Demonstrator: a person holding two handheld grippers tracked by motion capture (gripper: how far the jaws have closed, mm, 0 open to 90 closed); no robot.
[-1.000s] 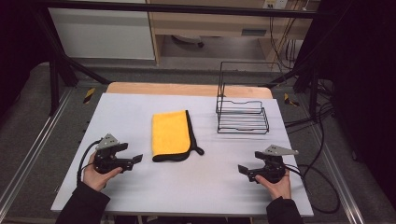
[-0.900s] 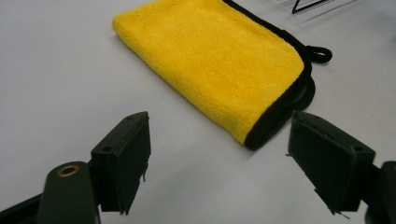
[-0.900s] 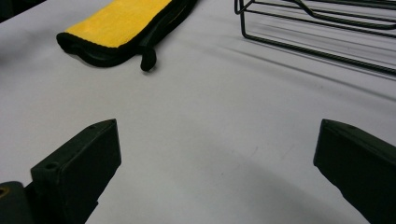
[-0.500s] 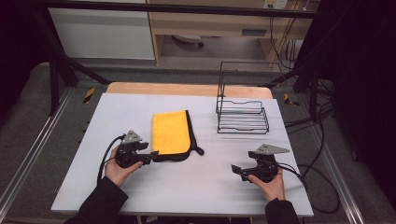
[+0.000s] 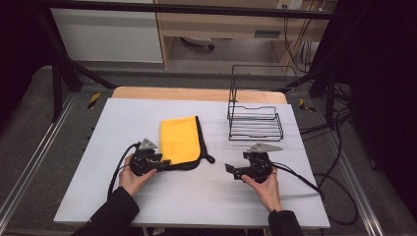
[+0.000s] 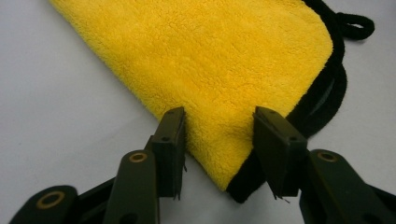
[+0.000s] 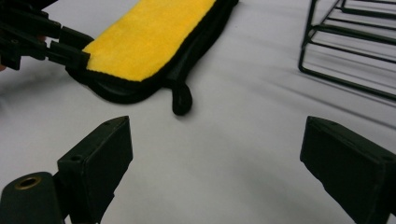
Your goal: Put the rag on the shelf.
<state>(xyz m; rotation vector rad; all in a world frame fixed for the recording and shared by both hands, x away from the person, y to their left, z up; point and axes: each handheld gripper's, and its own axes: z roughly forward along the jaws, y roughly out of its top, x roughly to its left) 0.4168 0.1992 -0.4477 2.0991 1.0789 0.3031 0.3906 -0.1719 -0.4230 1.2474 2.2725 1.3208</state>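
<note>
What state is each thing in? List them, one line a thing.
Yellow cloth: folded, flat on the table, near corner between the left tongs' jaws.
Black loop: lies on the table at the cloth's edge.
Wire rack: upright, empty.
Left tongs: open, jaws have just been closing, astride the cloth corner, not yet pinching it.
Right tongs: open wide, nothing between the jaws.
Table: white top.

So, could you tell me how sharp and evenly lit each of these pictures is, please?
High view: soft, the white table bright against dark surroundings. Left gripper view: the yellow cloth is crisp, its pile visible; the left tool is slightly soft. Right gripper view: the wire rack looks smeared, and the near right tool is blurred and dark.
</note>
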